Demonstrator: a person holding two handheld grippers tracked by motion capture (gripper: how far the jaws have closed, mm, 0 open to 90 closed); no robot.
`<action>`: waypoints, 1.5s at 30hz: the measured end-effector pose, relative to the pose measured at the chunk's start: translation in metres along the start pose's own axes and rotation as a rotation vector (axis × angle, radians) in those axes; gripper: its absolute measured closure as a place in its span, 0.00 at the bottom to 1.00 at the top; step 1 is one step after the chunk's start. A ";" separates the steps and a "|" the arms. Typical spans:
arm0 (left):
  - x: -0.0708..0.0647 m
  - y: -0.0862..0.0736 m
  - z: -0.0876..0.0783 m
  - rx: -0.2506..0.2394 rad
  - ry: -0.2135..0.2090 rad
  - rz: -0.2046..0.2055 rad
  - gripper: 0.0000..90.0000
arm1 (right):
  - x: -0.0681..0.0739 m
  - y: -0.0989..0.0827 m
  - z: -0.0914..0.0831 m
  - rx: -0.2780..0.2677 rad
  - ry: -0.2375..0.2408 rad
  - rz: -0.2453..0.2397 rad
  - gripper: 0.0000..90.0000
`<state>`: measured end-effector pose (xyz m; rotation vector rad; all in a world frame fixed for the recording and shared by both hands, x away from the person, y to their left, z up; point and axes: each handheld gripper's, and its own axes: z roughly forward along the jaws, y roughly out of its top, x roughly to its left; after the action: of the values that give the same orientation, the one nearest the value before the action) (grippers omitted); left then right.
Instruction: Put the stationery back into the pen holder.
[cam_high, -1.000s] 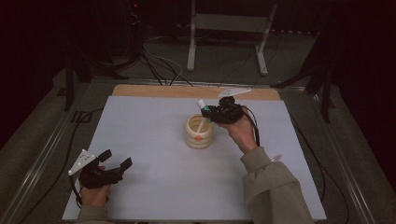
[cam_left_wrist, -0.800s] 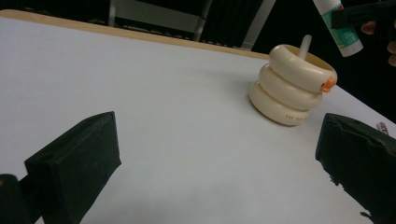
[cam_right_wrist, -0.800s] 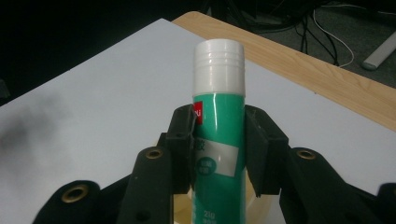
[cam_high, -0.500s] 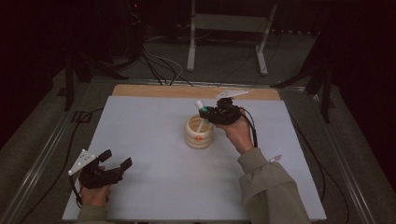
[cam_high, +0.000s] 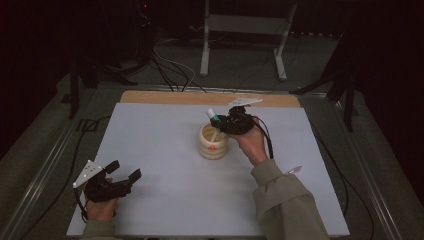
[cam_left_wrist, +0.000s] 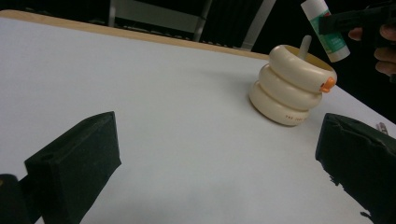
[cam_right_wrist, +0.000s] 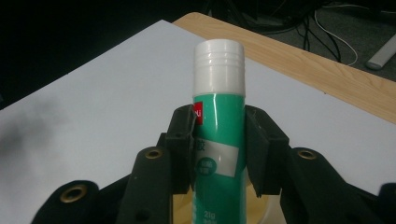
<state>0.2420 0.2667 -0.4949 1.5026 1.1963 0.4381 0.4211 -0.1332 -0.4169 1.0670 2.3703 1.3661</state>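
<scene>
— Glue stick (cam_right_wrist: 218, 135) in the grip of the right gripper (cam_high: 220, 122), held just above the mouth of a cream ringed pot (cam_high: 212, 142) at mid-table. From where we stand, is that going in or coming out?

— Hard to say from one look. The stick is clamped around its green body, white cap up and leaning away from the hand, its lower end over the opening of the pot. The jaws are drawn in to the width of the tube, pads pressed on both sides.

— Anything already in the pot?

— A pale, thin stick (cam_left_wrist: 305, 45) pokes up over the rim. A small orange nub (cam_left_wrist: 328, 84) sits on the top ring.

— And the other hand?

— The left gripper (cam_high: 124, 172) rests low near the front-left of the white mat (cam_high: 160, 135), well apart from the pot. Its jaws stand wide with nothing between them.

— So what does the next move call for?

— If it's a placement, my guess is a straight lowering, keeping the tube clear of the rim and of that pale stick, then easing the jaws apart once the base is down. The pot looks light; a nudge on the rim could slide or tip it, and the left hand is too far off to steady it.
</scene>
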 end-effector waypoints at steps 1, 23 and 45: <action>0.000 0.000 0.000 0.000 0.001 0.001 0.00 | 0.000 0.000 0.001 -0.001 0.001 0.002 0.73; 0.000 0.000 0.000 -0.001 0.002 -0.002 0.00 | 0.003 -0.009 0.013 0.004 0.011 0.000 0.73; 0.000 0.000 0.000 0.000 0.002 -0.002 0.00 | 0.008 -0.015 0.023 0.022 0.005 -0.021 0.73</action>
<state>0.2416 0.2672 -0.4952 1.5010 1.1997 0.4379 0.4195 -0.1173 -0.4400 1.0427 2.3987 1.3401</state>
